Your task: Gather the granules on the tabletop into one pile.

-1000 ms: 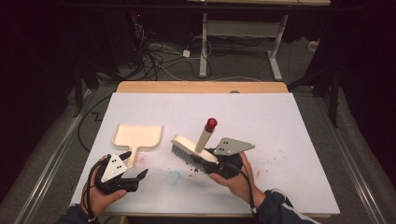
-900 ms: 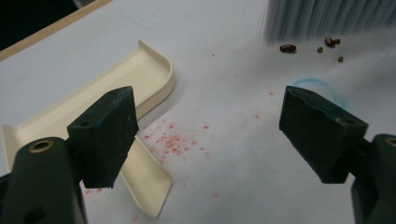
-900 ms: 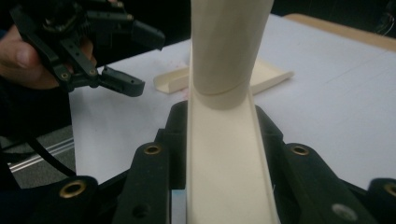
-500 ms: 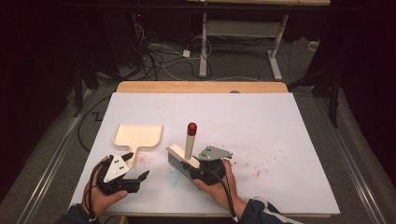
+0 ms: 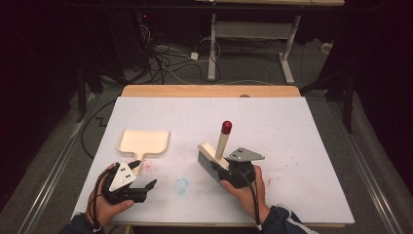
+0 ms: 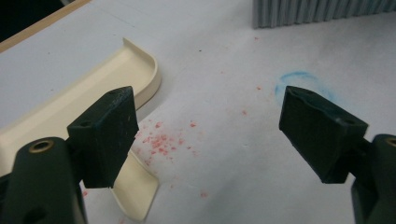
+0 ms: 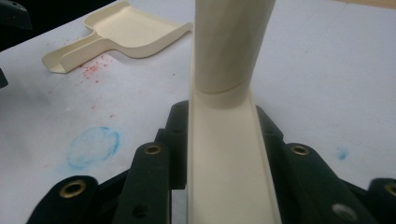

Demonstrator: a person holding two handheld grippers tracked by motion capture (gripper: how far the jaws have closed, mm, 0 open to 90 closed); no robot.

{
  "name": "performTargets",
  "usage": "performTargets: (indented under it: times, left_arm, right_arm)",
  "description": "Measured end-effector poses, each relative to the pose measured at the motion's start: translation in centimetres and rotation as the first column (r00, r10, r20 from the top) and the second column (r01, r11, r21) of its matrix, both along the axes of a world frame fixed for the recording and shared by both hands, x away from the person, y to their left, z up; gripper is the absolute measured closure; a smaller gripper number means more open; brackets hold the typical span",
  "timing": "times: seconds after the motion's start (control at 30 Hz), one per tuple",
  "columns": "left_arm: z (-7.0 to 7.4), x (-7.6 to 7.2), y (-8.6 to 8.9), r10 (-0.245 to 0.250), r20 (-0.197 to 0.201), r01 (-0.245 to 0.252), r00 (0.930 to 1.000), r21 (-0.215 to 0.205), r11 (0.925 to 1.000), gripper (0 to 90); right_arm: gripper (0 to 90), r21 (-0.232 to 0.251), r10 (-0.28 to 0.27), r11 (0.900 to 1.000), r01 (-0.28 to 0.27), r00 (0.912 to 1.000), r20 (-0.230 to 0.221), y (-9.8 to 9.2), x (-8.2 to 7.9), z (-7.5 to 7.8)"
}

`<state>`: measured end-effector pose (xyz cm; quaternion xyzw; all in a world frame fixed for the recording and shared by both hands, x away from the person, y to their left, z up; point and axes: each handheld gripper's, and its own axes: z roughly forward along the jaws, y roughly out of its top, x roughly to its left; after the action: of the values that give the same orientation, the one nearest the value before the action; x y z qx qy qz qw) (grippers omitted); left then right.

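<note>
A cream hand brush (image 5: 213,158) is held by the right gripper (image 5: 237,171) toward the near middle of the table (image 5: 292,126). Its fingers (image 7: 175,140) are pinched on the flat back of the brush head, one on each long edge, as is seen in the right gripper view. The grey bristles (image 5: 206,165) point down and left, at or just above the table; whether they touch cannot be told. The round handle rises up and away to a red tip (image 5: 226,127).

The brush is judged to be light and rigid, of moulded plastic, with smooth sides that could slip in the grip if pushed hard. The bristles are expected to give under pressure. The present hold on the head gives good control over a sweep; the handle would give more reach but less.

A cream dustpan (image 5: 144,142) lies flat at the near left of the table, its short handle pointing near. It is judged thin, light and stiff, and likely to slide when swept against unless pinned. Its handle is the natural hold. The left gripper (image 5: 141,186) hovers just near of that handle with its fingers (image 6: 107,135) spread wide and nothing between them.

Pink crumbs (image 6: 161,140) are scattered beside the dustpan handle, and a blue smudge (image 5: 180,185) lies between the grippers.

Counted: one brush, one dustpan, two grippers, one blue smudge, and crumbs too many and too small to count.
</note>
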<state>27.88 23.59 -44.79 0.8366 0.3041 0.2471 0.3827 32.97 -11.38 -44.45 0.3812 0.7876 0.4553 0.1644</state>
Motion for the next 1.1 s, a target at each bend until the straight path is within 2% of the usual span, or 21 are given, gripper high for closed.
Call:
performTargets:
  times: [0.17, 0.27, 0.37, 0.43, 0.53, 0.6, 0.63, 0.7, 0.73, 0.8, 0.9, 0.97, 1.03, 1.1]
  left_arm:
    - [-0.1, 0.0, -0.1, 0.002, -0.014, -0.002, 0.9999, -0.006, 1.0000, 19.1]
    - [-0.1, 0.0, -0.1, 0.001, -0.015, -0.001, 0.9999, -0.005, 1.0000, 19.1]
    - [-0.1, 0.0, 0.0, 0.000, -0.017, 0.000, 0.9999, -0.004, 1.0000, 19.1]
    - [-0.1, 0.0, 0.0, 0.000, -0.018, 0.000, 0.9998, -0.003, 1.0000, 19.0]
    - [-0.1, 0.0, -0.1, 0.000, -0.020, 0.000, 0.9998, -0.003, 1.0000, 19.1]
    - [-0.1, 0.0, -0.2, -0.001, -0.021, 0.001, 0.9998, 0.000, 1.0000, 19.1]
    - [-0.2, 0.0, -0.2, -0.003, -0.021, 0.003, 0.9998, 0.002, 1.0000, 19.1]
    - [-0.2, 0.1, -0.3, -0.008, -0.015, 0.008, 0.9999, 0.006, 0.9999, 19.1]
    - [-0.2, 0.1, -0.3, -0.006, -0.024, 0.007, 0.9997, 0.007, 1.0000, 19.1]
    - [-0.2, 0.2, -0.3, -0.007, -0.026, 0.007, 0.9996, 0.008, 0.9999, 19.1]
    - [-0.2, 0.2, -0.4, -0.009, -0.027, 0.009, 0.9996, 0.005, 0.9999, 19.1]
    - [-0.3, 0.2, -0.4, -0.011, -0.028, 0.012, 0.9995, 0.007, 0.9999, 19.1]
    - [-0.3, 0.3, -0.5, -0.013, -0.031, 0.013, 0.9994, 0.005, 0.9999, 19.1]
    - [-0.4, 0.3, -0.5, -0.014, -0.034, 0.014, 0.9993, 0.007, 0.9999, 19.2]
  right_arm:
    - [67.0, 0.011, 0.031, 0.999, -0.031, 0.9988, 0.038, -0.4, -0.1, 0.9]
    - [67.0, 0.024, 0.077, 0.997, -0.079, 0.9946, 0.069, -0.9, -0.5, 1.9]
    - [67.0, 0.022, 0.158, 0.987, -0.160, 0.9832, 0.092, -1.8, -1.1, 2.8]
    - [67.0, 0.015, 0.237, 0.971, -0.239, 0.9667, 0.097, -2.5, -1.6, 3.3]
    - [67.0, -0.004, 0.344, 0.939, -0.345, 0.9344, 0.094, -3.4, -2.3, 3.3]
    - [66.9, -0.009, 0.438, 0.898, -0.439, 0.8950, 0.083, -4.1, -2.6, 2.9]
    - [66.9, -0.005, 0.481, 0.876, -0.482, 0.8731, 0.080, -4.4, -2.8, 2.6]
    - [66.9, -0.028, 0.556, 0.831, -0.555, 0.8293, 0.058, -4.8, -3.1, 2.1]
    - [66.9, -0.049, 0.579, 0.815, -0.577, 0.8137, 0.050, -4.8, -3.3, 1.8]
    - [66.9, -0.076, 0.606, 0.794, -0.603, 0.7954, 0.018, -4.8, -3.1, 1.2]
    - [67.0, -0.098, 0.617, 0.783, -0.615, 0.7867, -0.003, -4.6, -2.5, 0.6]
    - [67.0, -0.091, 0.618, 0.783, -0.615, 0.7864, -0.004, -4.8, -1.8, 0.5]
    - [67.0, -0.098, 0.607, 0.791, -0.604, 0.7950, -0.010, -5.2, -0.9, 0.5]
    - [67.0, -0.084, 0.590, 0.803, -0.589, 0.8069, -0.015, -5.5, 0.4, 0.6]
